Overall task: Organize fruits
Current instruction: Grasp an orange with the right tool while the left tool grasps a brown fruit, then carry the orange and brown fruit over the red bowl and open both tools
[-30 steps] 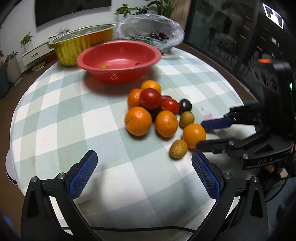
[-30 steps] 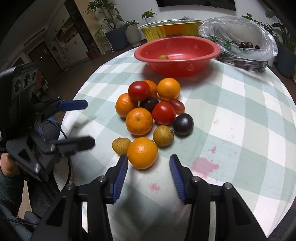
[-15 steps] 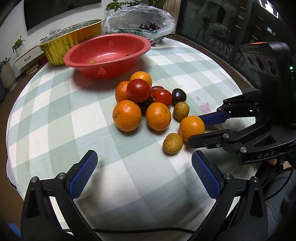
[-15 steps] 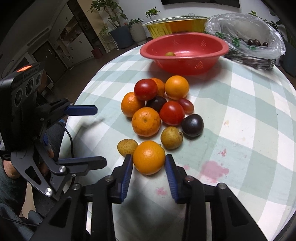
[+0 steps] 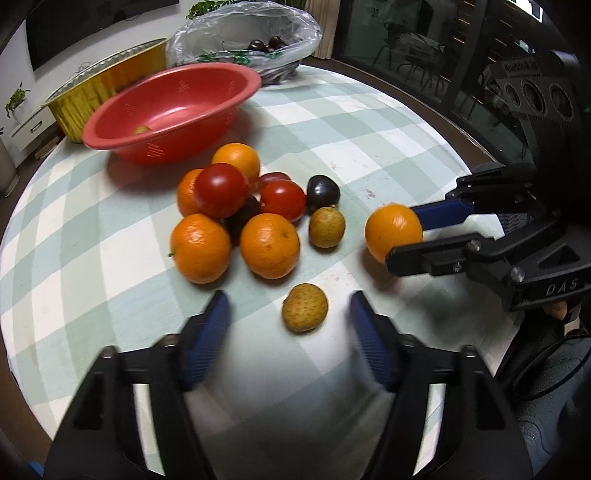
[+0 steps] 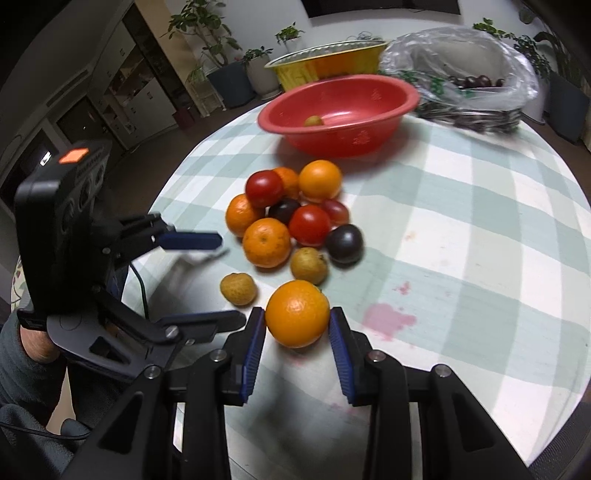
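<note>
A pile of oranges [image 5: 269, 245], red tomatoes [image 5: 221, 190] and dark plums [image 5: 323, 192] lies on the checked tablecloth. A small brown speckled fruit [image 5: 304, 307] [image 6: 238, 288] rests apart on the cloth. It lies between the tips of my left gripper [image 5: 288, 301] [image 6: 229, 278], whose jaws are closing; the pads do not touch it. My right gripper [image 6: 295, 314] [image 5: 404, 238] is shut on a single orange [image 6: 297, 314] [image 5: 393, 232], with a blue pad pressed on each side. A second brown fruit [image 6: 308, 266] sits just beyond that orange.
A red bowl [image 5: 177, 85] holding one small fruit stands behind the pile. A gold foil tray [image 5: 107, 74] and a clear plastic bag [image 5: 243, 33] of dark fruit stand farther back. A pink stain [image 6: 388, 319] marks the cloth on the right. The round table's edge curves close on both sides.
My left gripper has moved in over the small brown fruit and its jaws have narrowed around it. My right gripper has shut on the single orange, now farther from the brown fruit.
</note>
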A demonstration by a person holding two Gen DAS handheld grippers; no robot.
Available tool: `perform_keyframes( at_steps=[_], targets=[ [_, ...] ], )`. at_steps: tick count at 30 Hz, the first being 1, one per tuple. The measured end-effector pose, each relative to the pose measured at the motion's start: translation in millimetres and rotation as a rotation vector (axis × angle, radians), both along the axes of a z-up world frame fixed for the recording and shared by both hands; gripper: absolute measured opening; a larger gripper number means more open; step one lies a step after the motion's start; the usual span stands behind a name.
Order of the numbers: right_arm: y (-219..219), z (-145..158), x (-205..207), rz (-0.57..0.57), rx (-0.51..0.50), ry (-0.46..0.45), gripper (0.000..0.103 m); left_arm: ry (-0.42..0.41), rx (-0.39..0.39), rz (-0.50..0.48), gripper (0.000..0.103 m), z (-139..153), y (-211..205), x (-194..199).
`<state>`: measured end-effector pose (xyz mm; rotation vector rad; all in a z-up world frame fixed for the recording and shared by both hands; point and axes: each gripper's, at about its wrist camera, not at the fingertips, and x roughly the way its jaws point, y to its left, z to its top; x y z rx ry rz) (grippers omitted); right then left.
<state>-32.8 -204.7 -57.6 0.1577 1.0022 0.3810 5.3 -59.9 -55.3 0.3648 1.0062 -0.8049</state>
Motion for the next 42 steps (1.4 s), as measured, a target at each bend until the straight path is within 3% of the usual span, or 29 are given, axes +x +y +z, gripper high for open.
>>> perform_keyframes(
  at_steps=[6, 11, 14, 24, 31, 37, 42],
  targets=[
    [-8.4, 2.3, -2.0, -0.024, 0.004, -0.008, 0.038, -0.01, 0.026, -0.021, 0.036, -4.7, -10.1, -5.8],
    [-8.2, 1.8, -2.4, -0.022, 0.007, -0.01, 0.038, -0.023, 0.035, -0.018, 0.032, -5.8, -11.2, -5.6],
    [-7.9, 2.2, -3.2, -0.024, 0.011, -0.011, 0.038, -0.031, 0.035, -0.022, 0.024, -6.1, -13.1, -6.1],
    [-9.2, 5.9, -4.5, -0.035, 0.015, -0.021, 0.038, -0.02, -0.007, -0.014, 0.024, -2.5, -6.4, -10.2],
    [-12.3, 7.0, -3.6, -0.042, 0.023, -0.019, 0.038, -0.019, -0.069, 0.029, 0.024, 17.6, 15.1, -3.2],
    [-27.0, 12.7, 3.7, -0.076, 0.022, -0.023, 0.038, -0.055, -0.127, 0.093, 0.024, 47.2, 39.0, 26.9],
    [-53.4, 36.8, 25.0, -0.145, -0.005, -0.07, 0.038, -0.104, -0.152, 0.151, 0.024, 74.0, 54.5, 71.2]
  ],
)
